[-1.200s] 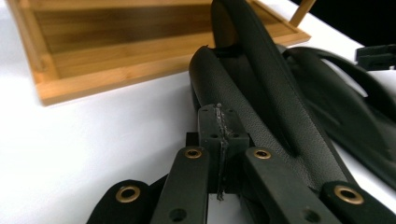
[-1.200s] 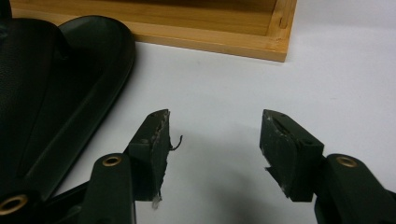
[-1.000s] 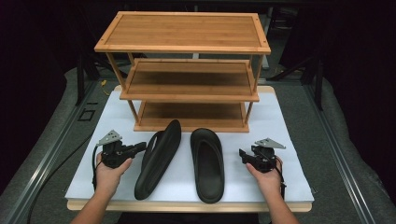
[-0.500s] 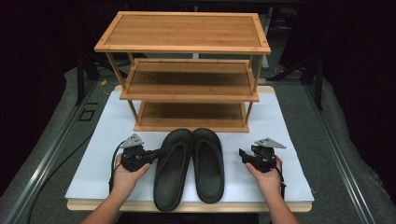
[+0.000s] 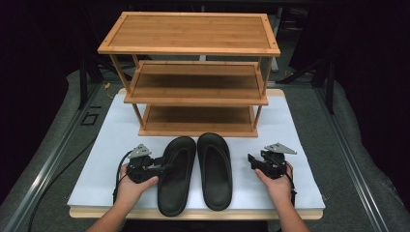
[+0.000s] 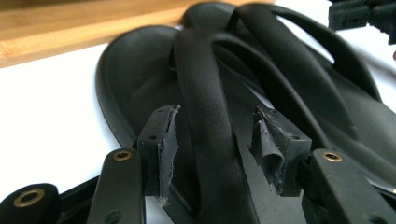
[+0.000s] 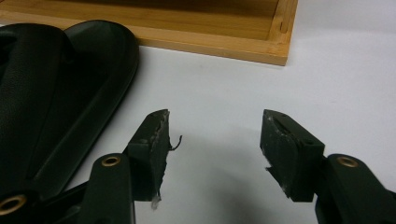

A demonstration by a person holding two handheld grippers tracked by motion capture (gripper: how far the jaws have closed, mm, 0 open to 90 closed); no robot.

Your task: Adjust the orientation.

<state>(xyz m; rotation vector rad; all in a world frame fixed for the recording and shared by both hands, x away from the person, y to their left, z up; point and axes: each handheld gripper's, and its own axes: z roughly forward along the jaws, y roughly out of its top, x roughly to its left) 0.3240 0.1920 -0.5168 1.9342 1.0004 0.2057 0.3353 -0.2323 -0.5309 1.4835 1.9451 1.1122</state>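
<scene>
While the left hand-held gripper [image 5: 167, 167] had just been opening around the left sandal's [image 5: 175, 174] strap, its pads stood clear of it. If withdrawn crookedly, a jaw could perhaps snag it; the right hand-held gripper [image 5: 251, 158] gaped empty.

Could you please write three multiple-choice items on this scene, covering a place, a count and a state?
1. Where do the two black slippers lie?
A. on the top shelf
B. on the white mat in front of the rack
C. on the floor

2. How many shelves has the wooden rack?
A. two
B. three
C. four

3. How does the left gripper stand?
A. open around a slipper strap
C. shut on the rack
B. shut on nothing

Answers: 1 B, side by side on the white mat; 2 B, three boards; 3 A, gaps show beside the strap.
</scene>
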